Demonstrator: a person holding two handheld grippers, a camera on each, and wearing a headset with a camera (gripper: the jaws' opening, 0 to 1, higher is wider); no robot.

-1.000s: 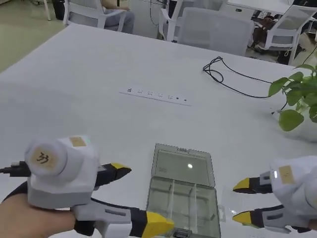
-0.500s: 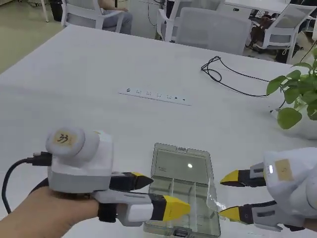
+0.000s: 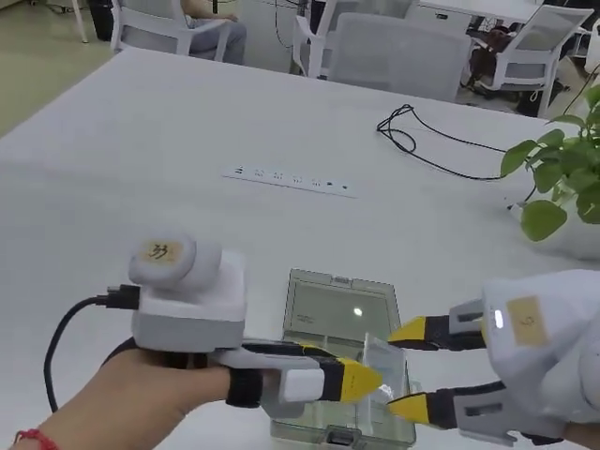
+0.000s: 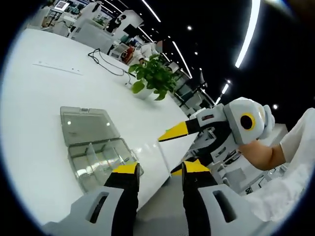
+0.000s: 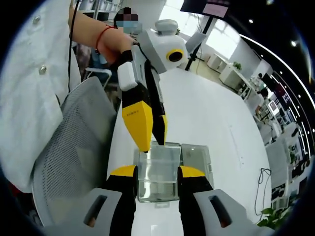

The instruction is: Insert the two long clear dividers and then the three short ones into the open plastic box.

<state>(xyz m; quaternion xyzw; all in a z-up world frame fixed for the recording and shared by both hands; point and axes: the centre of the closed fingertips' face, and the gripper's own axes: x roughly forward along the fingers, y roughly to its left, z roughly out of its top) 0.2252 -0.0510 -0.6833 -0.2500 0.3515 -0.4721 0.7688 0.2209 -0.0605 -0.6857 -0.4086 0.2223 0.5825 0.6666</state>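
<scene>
The open clear plastic box (image 3: 342,309) lies near the table's front edge with its lid flat behind the base, and clear partitions stand in that base (image 4: 93,157). My right gripper (image 3: 405,367) is at the box's right side, shut on a clear divider (image 5: 157,177), which hangs over the base (image 3: 382,358). My left gripper (image 3: 349,367) comes in from the left above the base. Its jaws are open with nothing between them, and one yellow tip sits right at the divider's edge (image 5: 145,147). I cannot tell whether the divider is a long or a short one.
A white power strip (image 3: 291,178) lies mid-table. A black cable (image 3: 422,141) loops at the far right, and a potted plant (image 3: 558,178) stands at the right edge. Chairs (image 3: 403,52) line the far side. A grey mesh chair (image 5: 74,147) is close by the person.
My left gripper has swung right from the table's left side to above the box, and its jaws have narrowed. The right gripper has shifted left, still carrying the divider.
</scene>
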